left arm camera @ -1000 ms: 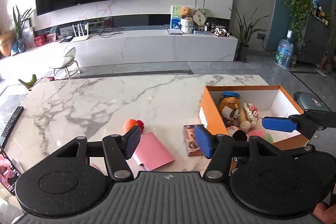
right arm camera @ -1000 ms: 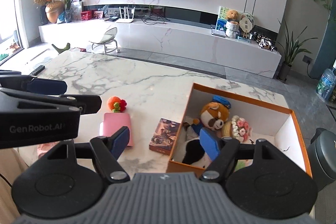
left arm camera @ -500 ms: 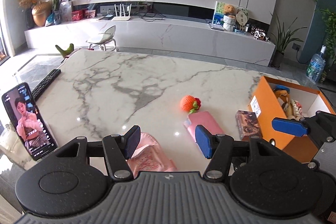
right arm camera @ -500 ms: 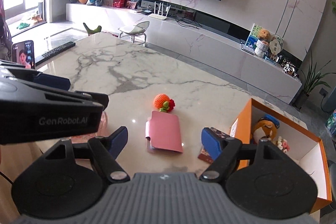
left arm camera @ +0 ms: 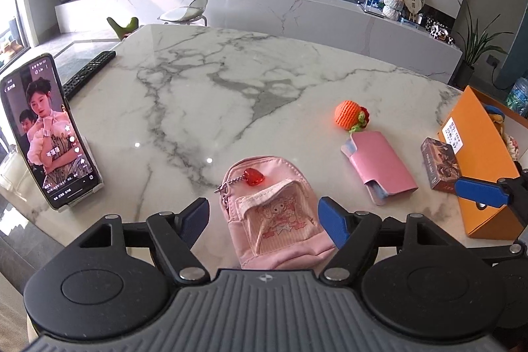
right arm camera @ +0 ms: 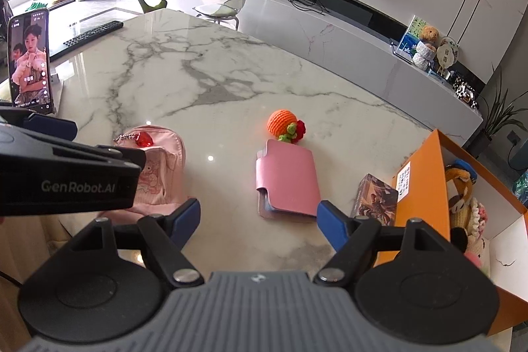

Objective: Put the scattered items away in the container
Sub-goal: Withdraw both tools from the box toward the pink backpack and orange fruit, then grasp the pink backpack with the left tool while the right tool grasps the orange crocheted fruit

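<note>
- While both hands are over the near edge of the marble table, the left tongs hang right above the small pink backpack, which lies flat between the two blue pads.
- Those left tongs are spread and have just been opening wider; the backpack sits in the gap, but the pads stand clear of its sides, so nothing is pinched.
- From where I stand, the backpack's long axis runs away from the hand, its red heart charm at the far end, so the pads already face its two long sides.
- In my judgement a straight drop and a squeeze would take it, and the left hand is plainly the nearer one.
- Well off to the right, the right tongs are spread too and hold nothing; ahead of them lies the pink wallet, with the crocheted orange beyond it.
- Beside the wallet a small printed box rests against the orange container, which stands at the table's right end with soft toys already in it.
- The backpack is the item farthest from that container.
</note>
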A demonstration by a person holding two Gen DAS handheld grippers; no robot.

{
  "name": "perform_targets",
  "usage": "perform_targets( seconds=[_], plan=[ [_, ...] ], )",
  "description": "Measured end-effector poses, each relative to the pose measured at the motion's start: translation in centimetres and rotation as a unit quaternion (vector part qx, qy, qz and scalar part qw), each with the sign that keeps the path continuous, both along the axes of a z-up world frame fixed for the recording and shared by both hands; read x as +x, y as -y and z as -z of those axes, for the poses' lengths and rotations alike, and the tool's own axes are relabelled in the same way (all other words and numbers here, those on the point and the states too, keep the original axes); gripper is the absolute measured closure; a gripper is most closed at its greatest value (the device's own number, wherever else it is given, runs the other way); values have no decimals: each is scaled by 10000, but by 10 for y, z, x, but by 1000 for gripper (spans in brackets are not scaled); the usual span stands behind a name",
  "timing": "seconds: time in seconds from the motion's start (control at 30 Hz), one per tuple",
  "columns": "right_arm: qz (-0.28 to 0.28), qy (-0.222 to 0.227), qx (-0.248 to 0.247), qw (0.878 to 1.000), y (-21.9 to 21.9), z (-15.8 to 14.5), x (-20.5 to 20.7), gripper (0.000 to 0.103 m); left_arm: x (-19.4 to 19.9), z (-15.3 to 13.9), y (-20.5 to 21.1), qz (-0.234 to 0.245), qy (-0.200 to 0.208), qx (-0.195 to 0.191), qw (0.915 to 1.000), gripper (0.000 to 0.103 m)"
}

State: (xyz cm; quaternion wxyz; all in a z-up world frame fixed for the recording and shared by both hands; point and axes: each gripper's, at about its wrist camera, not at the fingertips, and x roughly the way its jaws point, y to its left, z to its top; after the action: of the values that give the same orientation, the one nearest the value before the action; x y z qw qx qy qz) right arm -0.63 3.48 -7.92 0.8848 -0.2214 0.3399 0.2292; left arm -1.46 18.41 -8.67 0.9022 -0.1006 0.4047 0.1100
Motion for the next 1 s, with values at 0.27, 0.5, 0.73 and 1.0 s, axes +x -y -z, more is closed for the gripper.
perform_targets(
  seconds=[0.27, 0.5, 0.73, 1.0],
  plan=[
    [42, -192, -97, 9998, -9, 17, 18, 23, 17, 21, -21, -342, -215, -265, 9988, 17],
    [126, -337, -112, 9993, -11, 26, 34, 23, 38, 43, -19, -269, -590, -370, 9972, 17],
    [323, -450, -69, 9984, -6, 35, 52, 23, 50, 56, -17, -134, -614, -543, 9965, 34],
    [490, -335, 102, 9982, 0, 35, 76, 23, 64, 50, -17, -83, -342, -491, 9982, 59]
  ],
)
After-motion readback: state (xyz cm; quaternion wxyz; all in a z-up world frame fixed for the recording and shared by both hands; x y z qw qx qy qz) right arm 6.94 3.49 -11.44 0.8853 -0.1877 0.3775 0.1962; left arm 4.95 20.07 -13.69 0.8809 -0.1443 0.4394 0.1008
